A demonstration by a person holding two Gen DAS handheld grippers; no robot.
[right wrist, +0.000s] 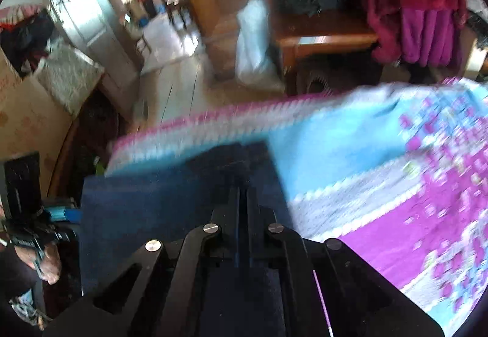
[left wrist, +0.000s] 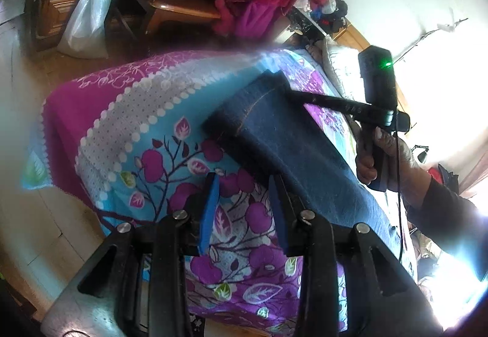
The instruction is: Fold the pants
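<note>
One pair of denim pants lies folded on the bed, between our two grippers.

We see one bed with a floral sheet (left wrist: 170, 135) in magenta, sky blue and dotted grey. On it lie the pants (left wrist: 274, 135), dark blue denim with orange stitching, folded into a thick rectangular stack whose far end is raised off the sheet. Our right gripper (right wrist: 242, 184) has its fingers pressed together, pinching the pants at that far edge; from the left wrist view its black bar reaches in over the fabric, held by a hand (left wrist: 375, 160). Our left gripper (left wrist: 244, 184) sits just beside the pants' near left edge, blue-padded fingers (left wrist: 210, 209) spread and holding nothing.
</note>
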